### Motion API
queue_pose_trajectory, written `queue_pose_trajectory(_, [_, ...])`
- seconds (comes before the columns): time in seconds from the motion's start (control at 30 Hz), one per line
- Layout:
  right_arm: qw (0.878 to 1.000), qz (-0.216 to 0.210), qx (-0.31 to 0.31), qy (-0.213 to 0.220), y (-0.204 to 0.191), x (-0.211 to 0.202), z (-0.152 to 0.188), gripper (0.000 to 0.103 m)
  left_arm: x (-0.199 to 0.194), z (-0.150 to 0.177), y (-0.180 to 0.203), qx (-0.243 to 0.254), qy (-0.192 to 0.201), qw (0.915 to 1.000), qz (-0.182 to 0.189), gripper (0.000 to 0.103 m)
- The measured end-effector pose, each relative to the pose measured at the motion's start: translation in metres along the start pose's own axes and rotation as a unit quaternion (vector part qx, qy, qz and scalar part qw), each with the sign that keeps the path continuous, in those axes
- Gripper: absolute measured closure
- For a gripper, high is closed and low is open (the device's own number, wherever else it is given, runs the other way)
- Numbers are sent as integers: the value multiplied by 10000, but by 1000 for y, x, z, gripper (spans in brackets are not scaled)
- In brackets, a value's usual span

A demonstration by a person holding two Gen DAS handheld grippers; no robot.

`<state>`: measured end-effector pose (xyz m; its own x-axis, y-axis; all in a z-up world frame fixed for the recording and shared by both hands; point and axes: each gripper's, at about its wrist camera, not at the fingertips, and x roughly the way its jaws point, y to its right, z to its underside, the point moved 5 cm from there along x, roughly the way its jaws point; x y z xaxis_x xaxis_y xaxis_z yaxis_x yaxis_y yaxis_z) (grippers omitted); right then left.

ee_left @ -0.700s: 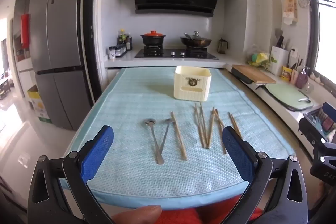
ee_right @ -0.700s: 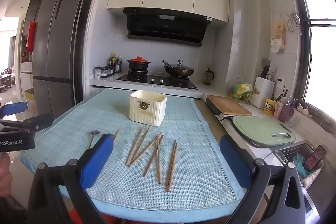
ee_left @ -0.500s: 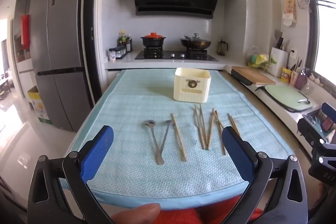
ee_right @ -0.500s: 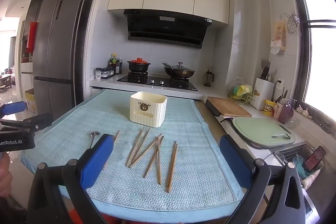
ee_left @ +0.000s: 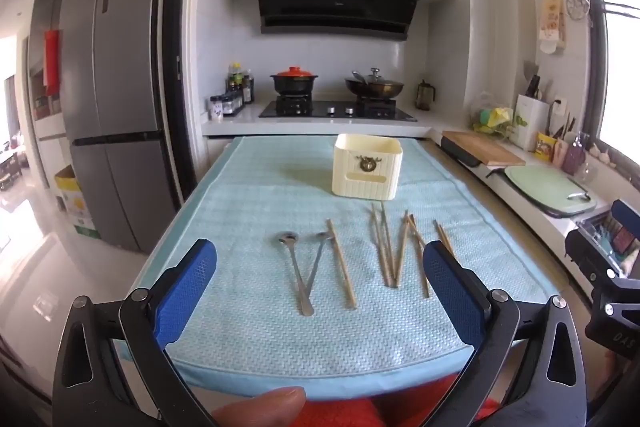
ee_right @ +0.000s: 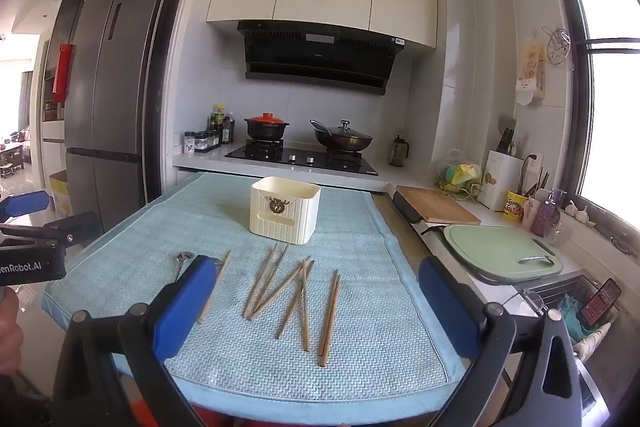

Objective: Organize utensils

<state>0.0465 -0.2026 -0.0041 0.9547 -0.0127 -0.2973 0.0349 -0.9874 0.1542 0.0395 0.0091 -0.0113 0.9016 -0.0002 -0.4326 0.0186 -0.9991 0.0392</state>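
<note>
on the bench [ee_left: 248, 183] a mat [ee_left: 256, 331] carries everything. holder box [ee_left: 367, 165] sits toward the far end, centre-right. nearer, 2 spoons [ee_left: 298, 273] lie left w/ handles crossing, 1 chopstick [ee_left: 341, 264] just right of them, then a loose chopstick pile [ee_right: 296, 291] further right. stove [ee_left: 336, 109] is behind the bench.

Fridge [ee_left: 112, 99] left; pot [ee_left: 295, 79], wok [ee_left: 374, 87] on hob; chopping board [ee_right: 436, 209] right.

Both wrist views look forward and down over the table's near edge (sharing the cream holder [ee_left: 367, 166]).
</note>
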Motion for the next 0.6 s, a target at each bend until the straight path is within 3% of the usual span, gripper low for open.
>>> queue_pose_trajectory(0.6, [10000,21,36,31,-4,-3,0,0,-6,-3,5,41,52,10000,29,0])
